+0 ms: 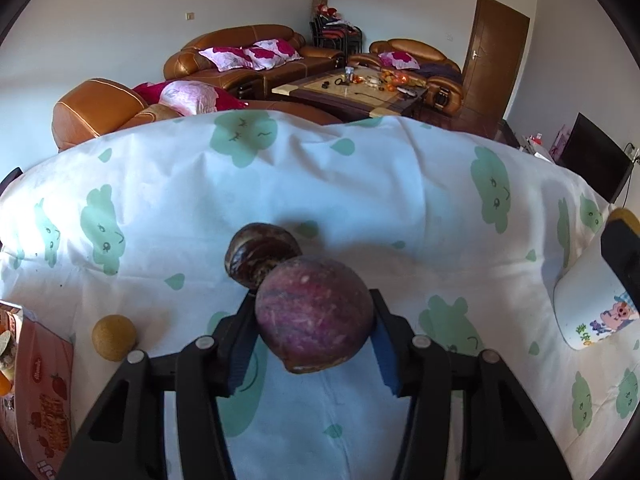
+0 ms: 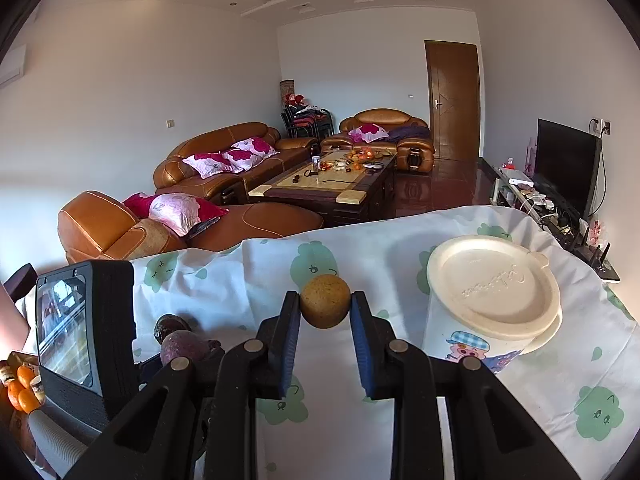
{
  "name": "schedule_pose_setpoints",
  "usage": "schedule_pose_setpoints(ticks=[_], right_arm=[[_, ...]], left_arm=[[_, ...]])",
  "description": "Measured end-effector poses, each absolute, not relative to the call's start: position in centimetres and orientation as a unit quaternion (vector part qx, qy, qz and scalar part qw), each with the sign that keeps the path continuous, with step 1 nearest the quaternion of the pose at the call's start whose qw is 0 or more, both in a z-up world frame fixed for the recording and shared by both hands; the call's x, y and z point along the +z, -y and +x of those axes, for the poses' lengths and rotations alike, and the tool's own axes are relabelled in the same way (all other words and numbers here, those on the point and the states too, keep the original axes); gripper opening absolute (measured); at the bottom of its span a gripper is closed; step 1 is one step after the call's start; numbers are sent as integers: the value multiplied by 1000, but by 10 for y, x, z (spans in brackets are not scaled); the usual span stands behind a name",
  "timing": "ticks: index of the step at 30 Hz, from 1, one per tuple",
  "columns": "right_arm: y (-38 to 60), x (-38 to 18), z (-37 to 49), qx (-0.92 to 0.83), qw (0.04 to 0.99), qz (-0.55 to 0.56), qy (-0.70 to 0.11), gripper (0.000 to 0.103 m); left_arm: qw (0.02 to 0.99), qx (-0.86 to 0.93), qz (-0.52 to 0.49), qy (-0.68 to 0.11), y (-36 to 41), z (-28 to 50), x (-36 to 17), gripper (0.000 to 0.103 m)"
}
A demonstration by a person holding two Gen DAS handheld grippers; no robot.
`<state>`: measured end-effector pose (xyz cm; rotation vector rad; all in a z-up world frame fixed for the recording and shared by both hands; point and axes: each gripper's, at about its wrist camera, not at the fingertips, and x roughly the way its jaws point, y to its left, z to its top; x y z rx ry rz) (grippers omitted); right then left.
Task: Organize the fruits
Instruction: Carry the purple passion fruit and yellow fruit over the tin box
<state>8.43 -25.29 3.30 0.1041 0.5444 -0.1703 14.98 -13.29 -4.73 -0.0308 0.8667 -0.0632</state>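
Note:
My left gripper (image 1: 314,320) is shut on a purple round fruit (image 1: 314,316) and holds it above the cloud-print tablecloth (image 1: 360,184). A darker brown-purple fruit (image 1: 256,254) lies on the cloth just beyond it. A small yellow-brown round fruit (image 1: 114,337) lies on the cloth to the left. My right gripper (image 2: 325,300) is shut on a yellow-brown round fruit (image 2: 325,301), held at the fingertips above the cloth. The left gripper's body (image 2: 86,328) and its purple fruit (image 2: 184,346) show at the left of the right wrist view.
A white lidded tub with cartoon pigs (image 2: 492,300) stands on the cloth to the right; it also shows in the left wrist view (image 1: 592,312). A red snack box (image 1: 44,392) sits at the left edge. Oranges (image 2: 22,388) lie at the far left. Sofas stand beyond the table.

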Motion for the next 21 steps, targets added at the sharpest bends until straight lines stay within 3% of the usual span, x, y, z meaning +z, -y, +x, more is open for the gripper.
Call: schedule_pose_setpoints(ticks=[14, 21], right_arm=[[229, 16, 80, -39, 960, 52, -271, 27], [200, 7, 66, -32, 962, 31, -270, 27]], left_arm=[[945, -13, 66, -319, 80, 39, -19, 54], [945, -21, 43, -324, 46, 18, -17, 54]])
